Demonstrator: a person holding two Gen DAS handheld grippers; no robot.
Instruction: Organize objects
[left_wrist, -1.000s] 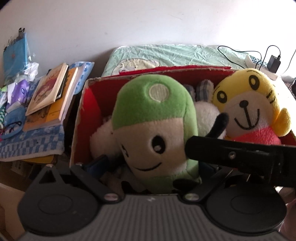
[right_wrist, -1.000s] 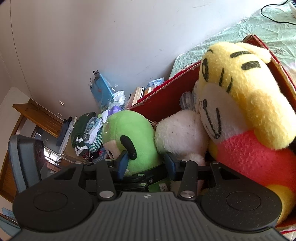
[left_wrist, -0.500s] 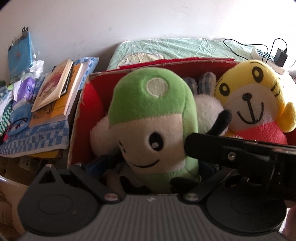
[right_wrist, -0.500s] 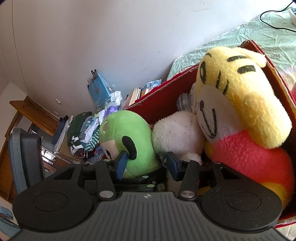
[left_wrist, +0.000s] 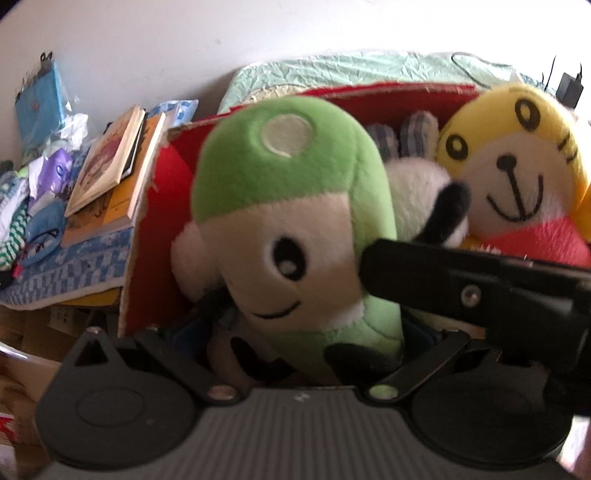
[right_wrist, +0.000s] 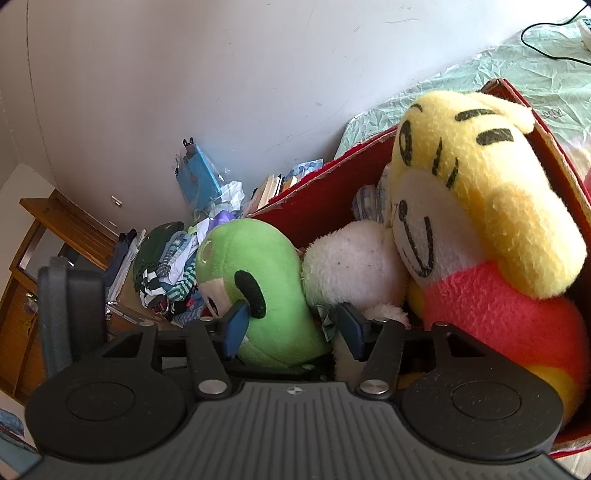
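Plush toys in a red cardboard box (left_wrist: 155, 236).
Left gripper (left_wrist: 303, 332) jaws hold the green plush (left_wrist: 284, 206); right gripper (right_wrist: 291, 325) jaws clasp it too, beside the yellow tiger plush (right_wrist: 476, 206).

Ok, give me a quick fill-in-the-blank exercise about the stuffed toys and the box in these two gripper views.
1. The plush toys sit in a cardboard box whose inside is ____.
2. The yellow plush wears a ____ top.
3. The right gripper has its fingers on either side of the ____ plush.
4. Left of the box, the books lie on a blue ____ cloth.

Missing words: red; red; green; checkered
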